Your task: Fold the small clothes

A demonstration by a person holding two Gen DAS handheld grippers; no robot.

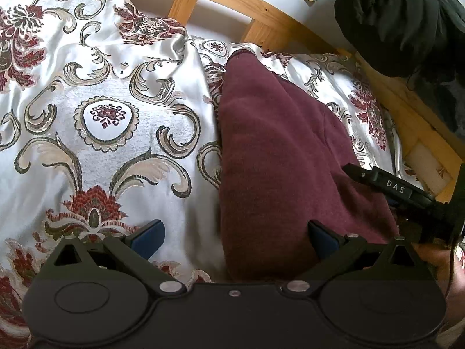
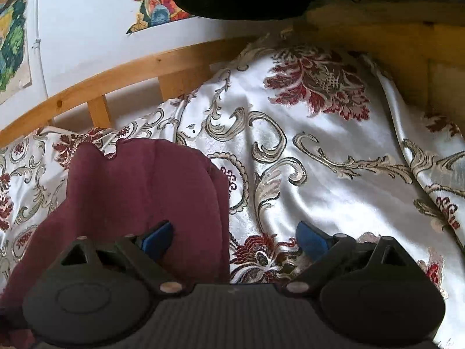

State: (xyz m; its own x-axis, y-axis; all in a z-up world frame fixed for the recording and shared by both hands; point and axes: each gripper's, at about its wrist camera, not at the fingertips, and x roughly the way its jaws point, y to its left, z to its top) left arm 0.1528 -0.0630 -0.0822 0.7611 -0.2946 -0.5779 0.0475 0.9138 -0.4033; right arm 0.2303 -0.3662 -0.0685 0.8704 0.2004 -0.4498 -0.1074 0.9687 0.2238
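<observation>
A maroon knit garment (image 1: 276, 157) lies folded lengthwise on a white floral bedspread (image 1: 101, 101). My left gripper (image 1: 237, 240) is open over the garment's near left edge, its right finger above the cloth and its left finger over the bedspread. The right gripper shows as a black body marked DAS (image 1: 398, 189) at the garment's right side. In the right wrist view the garment (image 2: 139, 192) lies at the left. My right gripper (image 2: 235, 240) is open over its near right edge, left finger above the cloth. Neither holds anything.
A wooden bed rail (image 1: 261, 8) with slats runs along the far side against a white wall (image 2: 87, 35) with colourful pictures. A black bundle of fabric (image 1: 407, 20) hangs over the wooden frame at the right. The bedspread (image 2: 334, 160) is wrinkled.
</observation>
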